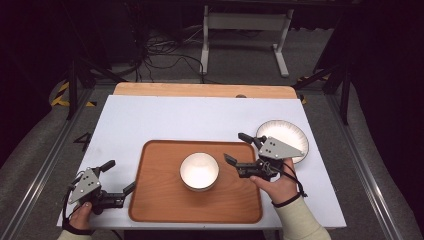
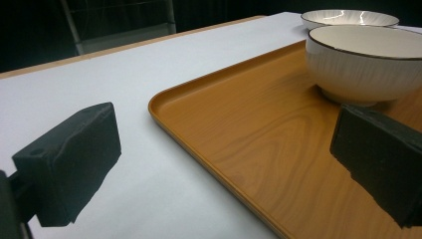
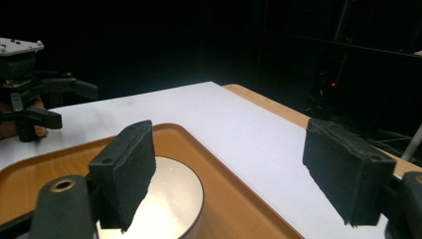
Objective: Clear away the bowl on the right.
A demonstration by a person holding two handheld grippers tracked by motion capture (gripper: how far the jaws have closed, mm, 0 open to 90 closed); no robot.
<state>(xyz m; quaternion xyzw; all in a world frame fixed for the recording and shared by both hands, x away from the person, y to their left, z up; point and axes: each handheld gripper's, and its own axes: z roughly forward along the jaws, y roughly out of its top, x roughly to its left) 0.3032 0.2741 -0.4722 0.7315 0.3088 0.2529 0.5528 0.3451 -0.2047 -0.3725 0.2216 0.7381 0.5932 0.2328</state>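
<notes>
Right gripper (image 1: 241, 148) spread wide, centre-right, beside bowl (image 1: 199, 171) — could nudge its rim, sliding it across tray (image 1: 155, 200); left gripper (image 1: 119, 176) also spread.

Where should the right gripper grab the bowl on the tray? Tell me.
Grip the bowl by its thin rim on the side facing the right gripper, one jaw inside, one outside. It stands upright and open-topped, probably too wide to span.

Bowl (image 1: 199, 171) on tray (image 1: 160, 200) mid-table; plate (image 1: 290, 134) just right, behind the tray.
</notes>
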